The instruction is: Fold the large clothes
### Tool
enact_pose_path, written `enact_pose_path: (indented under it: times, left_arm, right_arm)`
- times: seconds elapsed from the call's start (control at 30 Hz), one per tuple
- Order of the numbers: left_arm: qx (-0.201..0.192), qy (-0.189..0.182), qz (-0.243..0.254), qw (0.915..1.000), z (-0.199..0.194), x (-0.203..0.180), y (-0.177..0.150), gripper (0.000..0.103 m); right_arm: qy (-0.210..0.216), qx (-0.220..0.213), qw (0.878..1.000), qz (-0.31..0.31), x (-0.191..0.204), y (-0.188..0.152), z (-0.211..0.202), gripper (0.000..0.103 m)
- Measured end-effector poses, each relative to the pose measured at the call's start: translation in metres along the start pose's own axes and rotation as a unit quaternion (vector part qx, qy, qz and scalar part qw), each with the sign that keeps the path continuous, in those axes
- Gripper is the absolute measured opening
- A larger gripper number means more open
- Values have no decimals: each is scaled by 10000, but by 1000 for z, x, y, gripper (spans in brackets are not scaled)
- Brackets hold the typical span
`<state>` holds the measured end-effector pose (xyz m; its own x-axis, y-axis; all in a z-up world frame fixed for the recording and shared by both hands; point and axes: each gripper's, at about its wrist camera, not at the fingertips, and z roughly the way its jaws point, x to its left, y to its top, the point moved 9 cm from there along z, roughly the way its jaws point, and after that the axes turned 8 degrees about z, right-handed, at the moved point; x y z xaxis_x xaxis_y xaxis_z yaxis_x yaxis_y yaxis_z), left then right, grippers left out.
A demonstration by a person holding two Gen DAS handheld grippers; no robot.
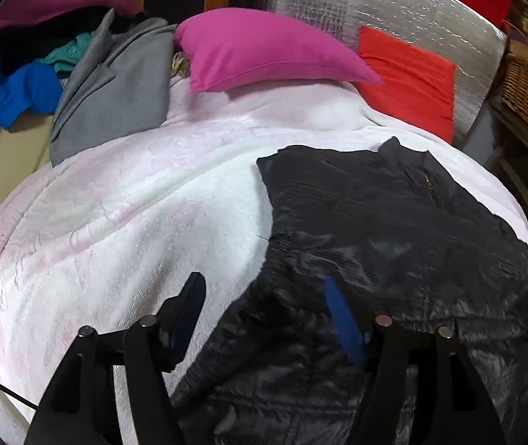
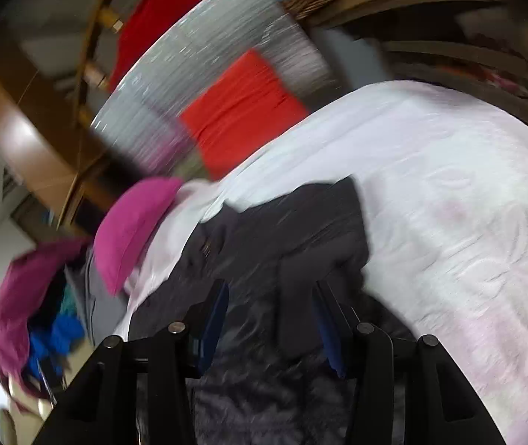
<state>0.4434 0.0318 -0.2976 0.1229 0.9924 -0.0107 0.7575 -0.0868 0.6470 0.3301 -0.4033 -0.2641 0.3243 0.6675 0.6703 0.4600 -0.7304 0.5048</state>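
Both wrist views look down, close – sharing the bed (image 1: pixel 115 204)

- Bed, covered by a white embossed blanket (image 1: pixel 115 204) with faint pink tint; surface rumpled
- Black quilted jacket (image 1: pixel 393 230); spread flat on the blanket, collar toward the pillows
- Magenta pillow (image 1: pixel 264 48); at the head end, resting on the blanket
- Red pillow (image 1: pixel 408 81); just beside the magenta one
- Grey garment (image 1: pixel 112 104); draped at the blanket's far left edge

Right wrist view is motion-blurred; black jacket (image 2: pixel 264 244) hem is cut off.
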Motion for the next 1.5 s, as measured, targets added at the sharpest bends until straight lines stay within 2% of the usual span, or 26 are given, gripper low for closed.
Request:
enact_pose_path:
  times: [0.07, 0.13, 0.23, 0.33, 0.43, 0.53, 0.6, 0.67, 0.77, 0.83, 0.97, 1.07, 1.17, 1.23, 1.33, 1.43, 1.5]
  left_arm:
    - [58, 18, 69, 10000, 4, -5, -3, 69]
    - [205, 61, 117, 9997, 11, -8, -8, 69]
    - [596, 209, 178, 9978, 33, -6, -20, 69]
    - [722, 128, 62, 9973, 40, -5, -24, 72]
    - [553, 226, 160, 9981, 30, -6, -18, 72]
    - [264, 243, 244, 9991, 15, -10, -10, 72]
    - [100, 292, 335, 9990, 6, -13, -6, 72]
    - [-47, 383, 430, 9983, -1, -15, -2, 72]
    - [-219, 489, 569, 9969, -9, -15, 3, 72]
    - [-265, 546, 593, 9964, -9, -12, 6, 72]
    - [-314, 575, 532, 9964, -12, -7, 9, 72]
    - [-342, 592, 521, 9963, -13, -7, 10, 72]
    - [-348, 592, 553, 9961, -13, -9, 9, 72]
    - [-346, 621, 580, 9958, -12, -10, 9, 72]
    - [-337, 647, 573, 9957, -12, -10, 7, 72]
    - [-329, 640, 555, 9959, -11, -9, 8, 72]
    - [-317, 669, 571, 9956, -10, -10, 9, 72]
  right_arm:
    - [39, 213, 9997, -99, 7, -11, 8, 50]
    - [-172, 383, 9990, -165, 7, -21, 20, 50]
    - [-574, 493, 9971, 33, -14, -27, 35, 50]
    - [-842, 719, 9933, 331, -37, -29, 52, 42]
    - [-754, 636, 9948, 248, -27, -25, 47, 42]
    - [-376, 393, 9983, 200, -7, -19, 37, 42]
    - [-404, 60, 9992, 39, 1, -11, 32, 42]
    - [-554, -58, 9984, 48, -2, -5, 32, 42]
    - [-877, 226, 9956, 246, -23, -5, 57, 42]
    - [-1048, 579, 9926, 222, -36, -11, 78, 42]
    - [-1130, 523, 9922, 78, -32, -9, 74, 42]
    - [-845, 339, 9956, 221, -21, -5, 60, 42]
    - [-986, -119, 9951, -10, -17, 7, 48, 42]
    - [-1072, -12, 9942, 103, -26, 7, 55, 42]
    - [-1167, 373, 9919, 338, -45, 0, 73, 42]
    - [-1203, 356, 9919, 217, -43, 0, 70, 42]
    - [-1045, 194, 9940, 276, -37, 4, 60, 42]
